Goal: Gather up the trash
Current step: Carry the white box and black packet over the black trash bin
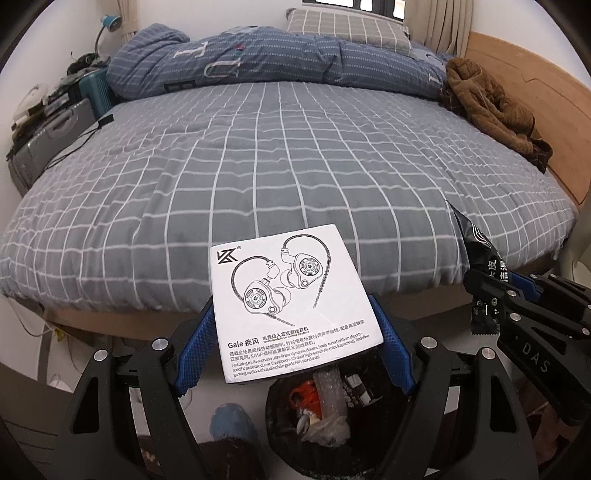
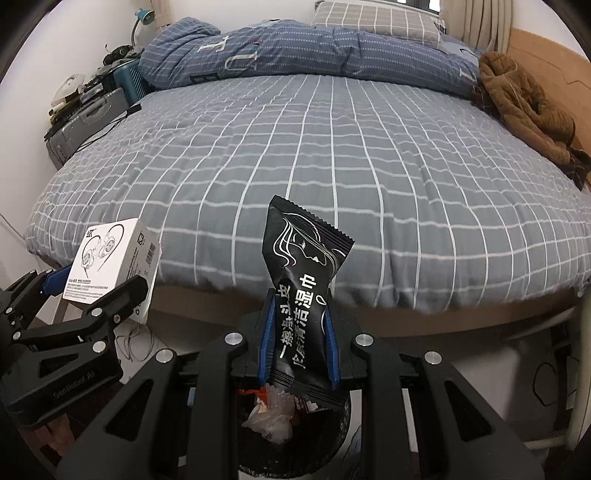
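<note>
My left gripper (image 1: 295, 325) is shut on a white earphone box (image 1: 291, 299), held between its blue pads above a black trash bin (image 1: 332, 417) that holds wrappers and other rubbish. The box and left gripper also show in the right wrist view (image 2: 114, 262) at the left. My right gripper (image 2: 299, 332) is shut on a black wet-wipe packet (image 2: 303, 295) with white Chinese lettering, held upright over the same bin (image 2: 291, 424). The packet shows in the left wrist view (image 1: 480, 258) at the right edge.
A bed with a grey checked sheet (image 1: 277, 166) fills the view ahead. A rolled blue duvet (image 1: 240, 62) and a pillow (image 1: 347, 29) lie at its far side, a brown garment (image 1: 491, 110) at the right by the wooden headboard. Suitcases and clutter (image 1: 51, 125) stand at the left.
</note>
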`<state>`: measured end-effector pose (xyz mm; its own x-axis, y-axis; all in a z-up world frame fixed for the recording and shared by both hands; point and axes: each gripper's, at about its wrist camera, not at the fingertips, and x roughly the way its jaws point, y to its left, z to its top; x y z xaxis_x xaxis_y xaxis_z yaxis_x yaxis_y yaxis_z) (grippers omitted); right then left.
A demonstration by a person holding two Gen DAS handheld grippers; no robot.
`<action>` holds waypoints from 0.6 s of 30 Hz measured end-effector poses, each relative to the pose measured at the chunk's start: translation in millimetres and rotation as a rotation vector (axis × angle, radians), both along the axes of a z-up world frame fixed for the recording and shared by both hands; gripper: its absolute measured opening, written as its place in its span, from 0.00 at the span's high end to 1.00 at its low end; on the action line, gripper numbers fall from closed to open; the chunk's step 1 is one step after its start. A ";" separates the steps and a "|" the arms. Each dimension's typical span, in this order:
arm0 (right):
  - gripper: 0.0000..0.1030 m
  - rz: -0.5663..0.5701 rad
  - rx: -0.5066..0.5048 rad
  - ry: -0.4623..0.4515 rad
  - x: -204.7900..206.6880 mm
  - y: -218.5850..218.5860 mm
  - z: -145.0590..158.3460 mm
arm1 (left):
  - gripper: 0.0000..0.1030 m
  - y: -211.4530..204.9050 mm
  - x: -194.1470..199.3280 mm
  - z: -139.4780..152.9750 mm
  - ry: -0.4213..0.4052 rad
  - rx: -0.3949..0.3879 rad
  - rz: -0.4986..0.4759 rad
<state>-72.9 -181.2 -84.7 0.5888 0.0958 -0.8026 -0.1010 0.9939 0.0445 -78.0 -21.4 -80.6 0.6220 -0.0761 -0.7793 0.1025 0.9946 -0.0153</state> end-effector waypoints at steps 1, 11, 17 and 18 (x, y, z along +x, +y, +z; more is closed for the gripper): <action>0.78 0.000 0.000 0.003 -2.4 0.1 -0.8 | 0.26 -0.1 -3.5 -1.4 0.004 0.003 -0.001; 0.78 -0.007 -0.010 0.033 -28.5 -7.1 -9.4 | 0.26 5.9 -28.1 -21.5 0.068 0.010 0.011; 0.78 0.000 -0.022 0.071 -45.5 -6.1 -19.8 | 0.26 11.1 -46.2 -35.5 0.111 0.008 0.020; 0.78 0.001 -0.023 0.074 -46.7 -4.1 -20.9 | 0.26 11.8 -48.4 -39.4 0.122 0.007 0.018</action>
<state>-119.7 -185.2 -105.6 0.5280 0.0770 -0.8458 -0.0991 0.9947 0.0288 -126.3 -9.6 -120.0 0.5235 -0.0602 -0.8499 0.0824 0.9964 -0.0199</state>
